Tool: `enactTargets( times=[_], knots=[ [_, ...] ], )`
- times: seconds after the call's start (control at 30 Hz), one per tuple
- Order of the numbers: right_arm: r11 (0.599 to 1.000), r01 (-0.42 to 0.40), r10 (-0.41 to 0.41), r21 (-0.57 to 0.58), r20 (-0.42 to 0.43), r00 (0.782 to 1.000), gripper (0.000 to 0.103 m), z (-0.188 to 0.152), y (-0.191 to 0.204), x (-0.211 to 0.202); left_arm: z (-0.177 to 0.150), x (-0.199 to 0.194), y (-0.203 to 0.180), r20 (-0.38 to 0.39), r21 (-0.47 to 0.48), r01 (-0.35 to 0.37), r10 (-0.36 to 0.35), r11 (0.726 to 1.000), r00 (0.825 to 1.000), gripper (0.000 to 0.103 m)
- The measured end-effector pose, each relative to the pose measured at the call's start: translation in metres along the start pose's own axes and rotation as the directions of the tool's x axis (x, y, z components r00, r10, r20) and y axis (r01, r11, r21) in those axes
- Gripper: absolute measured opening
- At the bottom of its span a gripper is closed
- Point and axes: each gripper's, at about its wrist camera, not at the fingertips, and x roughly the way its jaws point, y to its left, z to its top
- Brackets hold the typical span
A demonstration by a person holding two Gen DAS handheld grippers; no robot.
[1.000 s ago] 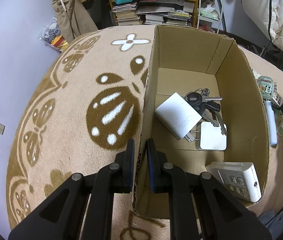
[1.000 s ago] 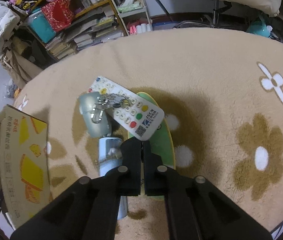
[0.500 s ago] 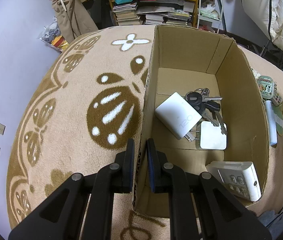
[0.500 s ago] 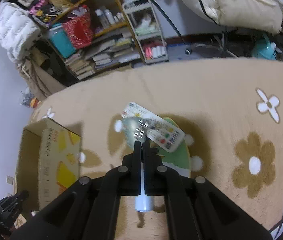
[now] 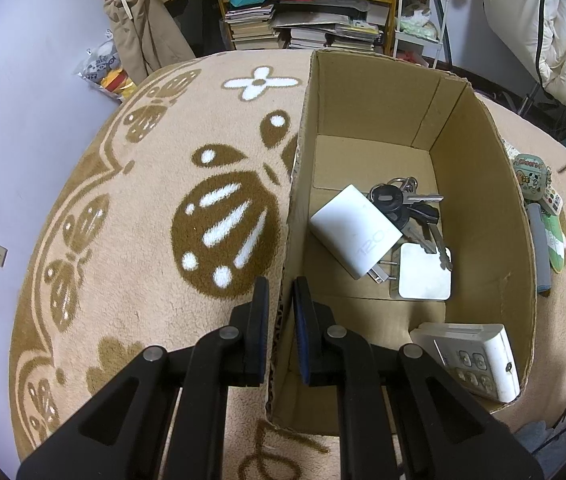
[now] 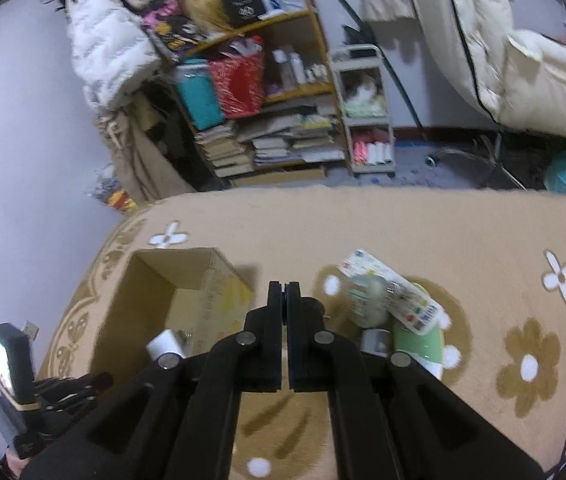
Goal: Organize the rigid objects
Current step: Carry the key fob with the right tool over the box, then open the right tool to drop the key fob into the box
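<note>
Meanwhile the left gripper pinches the cardboard box wall at lower centre, while the right gripper hangs closed, empty, mid-frame

left tongs: clamped on a thin wall | right tongs: closed, raised, empty

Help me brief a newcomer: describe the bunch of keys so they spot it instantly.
Find the open cardboard box on the beige rug. On its floor, beside two white chargers, lies the bunch of keys: the only dark, metal item, with black heads on a ring.
</note>
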Motion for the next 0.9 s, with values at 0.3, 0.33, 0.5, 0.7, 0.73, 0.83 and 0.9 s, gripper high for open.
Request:
enactTargets(
  times=[0.3,0.33,0.5,0.7,0.73,0.83,0.9],
  knots=[
    [0.982,-0.156,0.162,-0.103,0.046,0.986,0.003,-0.005,0.056,-0.019,0.0,0.0,0.0,0.0,-0.002,0.001,-0.001,1.0,1.0,0.012],
    [0.978,-0.171,0.177,-0.12,0.045,0.983,0.003,-0.008,0.062,-0.02,0.0,0.0,0.0,0.0,-0.002,0.001,-0.001,1.0,1.0,0.012],
    [0.958,-0.225,0.228,-0.176,-0.007,0.974,0.003,-0.02,0.088,-0.013,0.0,0.0,-0.001,-0.001,-0.002,0.001,-0.001,1.0,1.0,0.012],
    [0.945,-0.249,0.236,-0.211,-0.085,0.968,0.003,-0.039,0.105,0.006,0.001,0.0,-0.001,-0.001,-0.001,0.001,-0.001,1.0,1.0,0.012],
    [0.944,-0.247,0.23,-0.217,-0.099,0.968,0.003,-0.043,0.106,0.009,0.001,0.0,-0.001,-0.001,0.0,0.001,-0.001,1.0,1.0,0.012],
    [0.945,-0.235,0.208,-0.229,-0.138,0.968,0.003,-0.052,0.108,0.02,0.001,0.0,-0.001,-0.001,-0.001,0.001,-0.001,1.0,1.0,0.012],
    [0.947,-0.222,0.188,-0.233,-0.158,0.969,0.003,-0.056,0.107,0.028,0.001,0.0,-0.001,-0.001,-0.002,0.003,-0.003,1.0,1.0,0.012]
  ],
)
